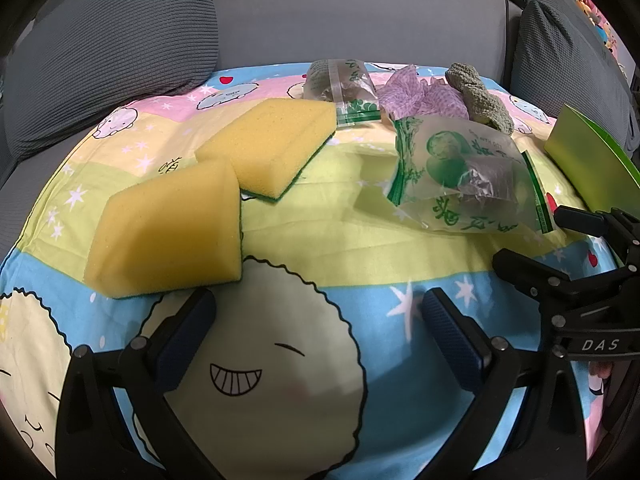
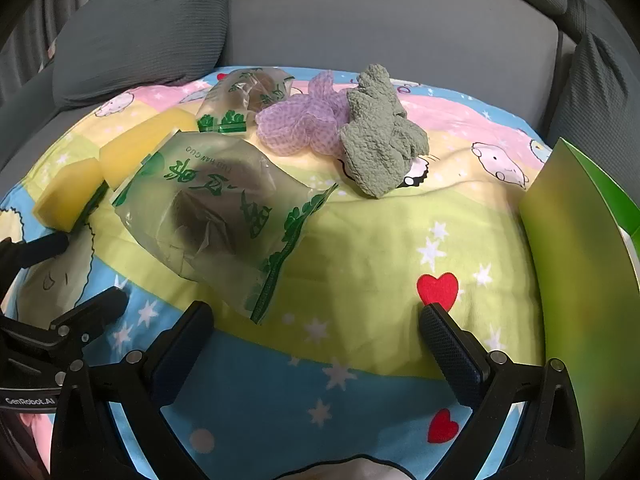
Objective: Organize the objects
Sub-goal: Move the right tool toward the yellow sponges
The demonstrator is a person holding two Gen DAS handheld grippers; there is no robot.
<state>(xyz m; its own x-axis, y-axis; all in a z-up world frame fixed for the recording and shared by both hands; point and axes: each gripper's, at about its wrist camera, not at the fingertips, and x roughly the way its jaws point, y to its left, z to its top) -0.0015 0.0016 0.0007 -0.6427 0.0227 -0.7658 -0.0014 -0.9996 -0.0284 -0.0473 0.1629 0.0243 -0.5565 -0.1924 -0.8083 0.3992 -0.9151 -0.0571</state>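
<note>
Two yellow sponges lie on the cartoon sheet (image 1: 360, 248): a near sponge (image 1: 168, 228) and a far sponge (image 1: 272, 148). A clear plastic bag with green print (image 1: 468, 172) lies to the right, a second bag (image 1: 344, 88) behind. A purple mesh cloth (image 1: 420, 96) and a grey-green towel (image 1: 480, 96) lie at the back. My left gripper (image 1: 320, 320) is open and empty, just short of the near sponge. My right gripper (image 2: 316, 332) is open and empty, just short of the near bag (image 2: 224, 208). The towel (image 2: 380, 128) and purple cloth (image 2: 300, 120) lie beyond it.
A green box (image 2: 580, 248) stands at the right edge of the sheet. Grey sofa cushions (image 1: 120, 52) and the sofa back (image 2: 380, 12) close off the far side. The right gripper (image 1: 576, 272) shows in the left wrist view; the left gripper (image 2: 60, 320) shows in the right wrist view.
</note>
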